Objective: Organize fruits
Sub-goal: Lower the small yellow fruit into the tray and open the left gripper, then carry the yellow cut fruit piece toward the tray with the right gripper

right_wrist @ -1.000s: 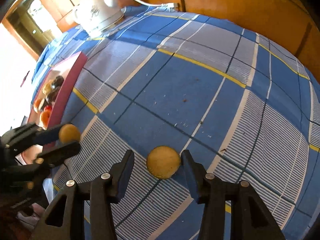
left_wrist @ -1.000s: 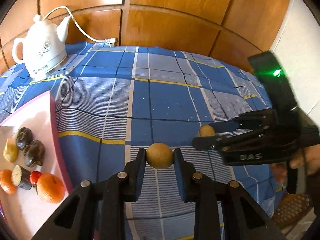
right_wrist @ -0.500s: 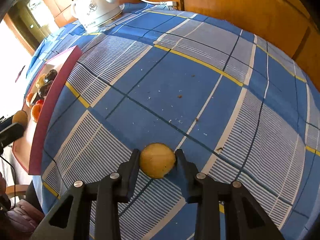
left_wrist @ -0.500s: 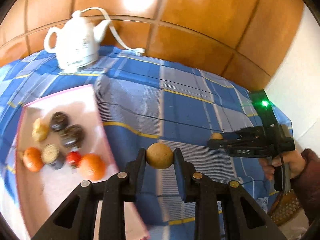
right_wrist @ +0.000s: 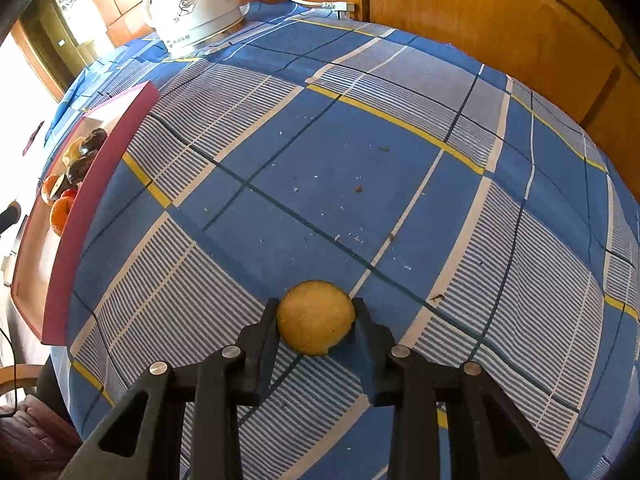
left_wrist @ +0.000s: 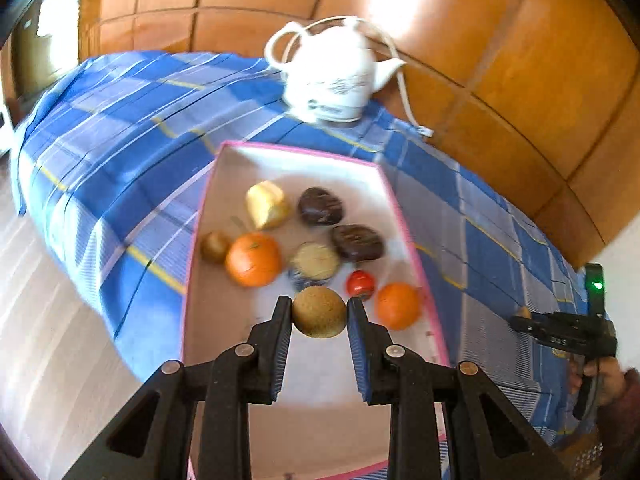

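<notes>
1. Left black two-finger gripper [left_wrist: 319,312] pinches a round tan-brown fruit [left_wrist: 319,311] above the near half of the pink-rimmed shallow tray [left_wrist: 394,204].
2. In the tray lie two oranges [left_wrist: 253,259], a small red fruit [left_wrist: 360,283], two dark brown fruits [left_wrist: 320,205] and a yellow one [left_wrist: 267,204], bunched toward its far end.
3. Right black gripper [right_wrist: 316,322] has its pads against a round yellow fruit [right_wrist: 316,322] at the near edge of the blue checked tablecloth [right_wrist: 360,152]; lifted or resting, hard to tell.
4. White ceramic kettle [left_wrist: 336,80] stands at the cloth's far edge.
</notes>
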`<action>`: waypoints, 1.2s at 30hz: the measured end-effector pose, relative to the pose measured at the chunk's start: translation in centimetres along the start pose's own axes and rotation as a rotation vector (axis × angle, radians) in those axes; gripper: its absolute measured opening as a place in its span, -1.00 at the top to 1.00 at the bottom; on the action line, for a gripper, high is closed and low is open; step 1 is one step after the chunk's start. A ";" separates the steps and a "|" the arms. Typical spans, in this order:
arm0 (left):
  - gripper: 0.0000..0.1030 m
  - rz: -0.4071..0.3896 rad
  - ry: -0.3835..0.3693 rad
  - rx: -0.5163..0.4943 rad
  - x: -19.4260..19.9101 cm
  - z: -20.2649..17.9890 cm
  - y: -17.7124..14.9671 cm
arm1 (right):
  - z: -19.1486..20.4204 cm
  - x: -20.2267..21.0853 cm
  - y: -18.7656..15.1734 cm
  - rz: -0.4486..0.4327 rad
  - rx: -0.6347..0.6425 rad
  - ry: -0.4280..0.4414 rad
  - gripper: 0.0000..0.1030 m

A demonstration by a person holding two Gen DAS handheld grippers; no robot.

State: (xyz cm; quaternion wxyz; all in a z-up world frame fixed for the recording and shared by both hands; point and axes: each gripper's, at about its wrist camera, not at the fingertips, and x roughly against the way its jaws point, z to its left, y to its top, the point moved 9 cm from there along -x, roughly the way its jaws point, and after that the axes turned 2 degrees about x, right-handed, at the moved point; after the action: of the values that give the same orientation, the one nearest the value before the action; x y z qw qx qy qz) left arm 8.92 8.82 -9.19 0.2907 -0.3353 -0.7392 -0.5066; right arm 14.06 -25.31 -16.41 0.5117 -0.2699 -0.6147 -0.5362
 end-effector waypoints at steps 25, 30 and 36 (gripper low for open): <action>0.21 -0.011 0.217 -0.013 -2.5 3.3 -1.1 | 0.3 0.0 0.3 -0.015 0.041 -0.047 0.34; 0.09 -0.066 0.228 -0.052 -1.2 1.9 -0.4 | 0.4 0.0 0.2 -0.015 0.044 -0.052 0.34; 0.04 -0.092 0.216 -0.104 -0.4 -0.2 -0.2 | 0.5 0.1 0.1 -0.017 0.052 -0.060 0.34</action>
State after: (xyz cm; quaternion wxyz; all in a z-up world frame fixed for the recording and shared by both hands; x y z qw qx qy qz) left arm 9.01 8.54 -9.57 0.3274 -0.2591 -0.6909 -0.5902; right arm 13.90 -24.81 -16.21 0.4954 -0.2674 -0.6456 -0.5160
